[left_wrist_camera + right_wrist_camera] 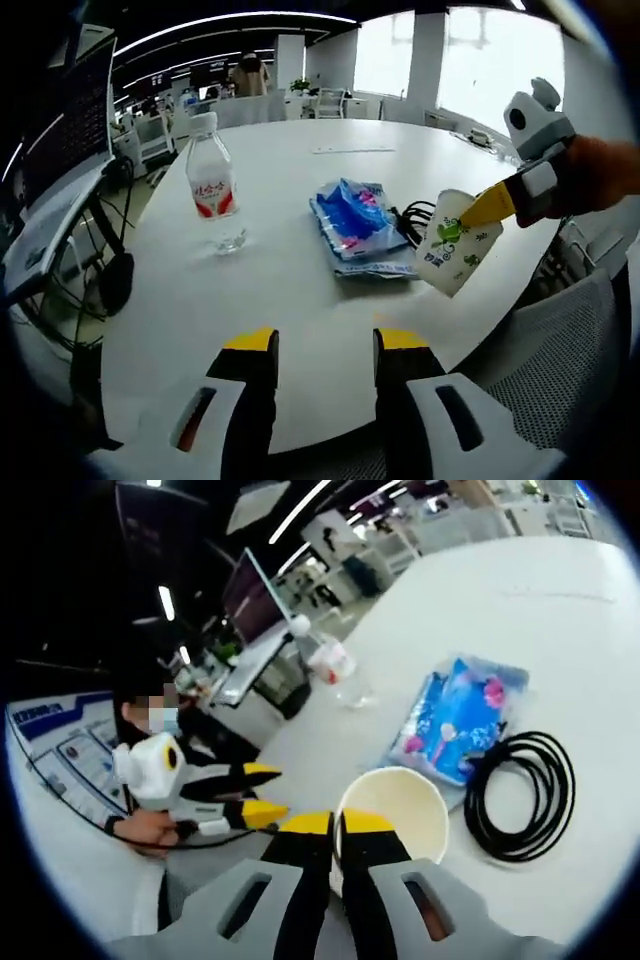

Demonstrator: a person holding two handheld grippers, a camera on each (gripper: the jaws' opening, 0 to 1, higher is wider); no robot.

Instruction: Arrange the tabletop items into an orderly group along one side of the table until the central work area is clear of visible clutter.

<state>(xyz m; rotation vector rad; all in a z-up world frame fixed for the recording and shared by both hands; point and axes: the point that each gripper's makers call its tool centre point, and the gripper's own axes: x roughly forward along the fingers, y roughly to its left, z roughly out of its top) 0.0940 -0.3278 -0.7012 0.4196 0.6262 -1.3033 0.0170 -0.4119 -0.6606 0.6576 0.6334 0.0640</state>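
- Currently, a paper cup point(392, 818) is pinched by its rim between the yellow-tipped jaws of the right gripper point(336, 825), one jaw inside the mouth and one outside; in the right gripper view its inside looks empty.
- In the left gripper view the same cup point(455, 244) is seen lifted clear of the white table point(300, 300), tilted, near the table's right edge; green printed motifs are seen on its wall, but no wording can be read.
- The right gripper point(492, 205) is seen there entering from the right, with a hand behind it.
- The left gripper point(325, 342) is held above the near edge of the table with its jaws apart and nothing between them; it is also seen in the right gripper view point(262, 792).
- A clear water bottle point(213, 182) with a white cap is stood upright toward the table's left side; its red-and-white label carries red characters too small to be read.
- A blue plastic packet point(358, 228) with pink printing is laid flat near the middle of the table; its writing cannot be made out.
- A coiled black cable point(520, 795) is laid just beside the packet, touching its edge.
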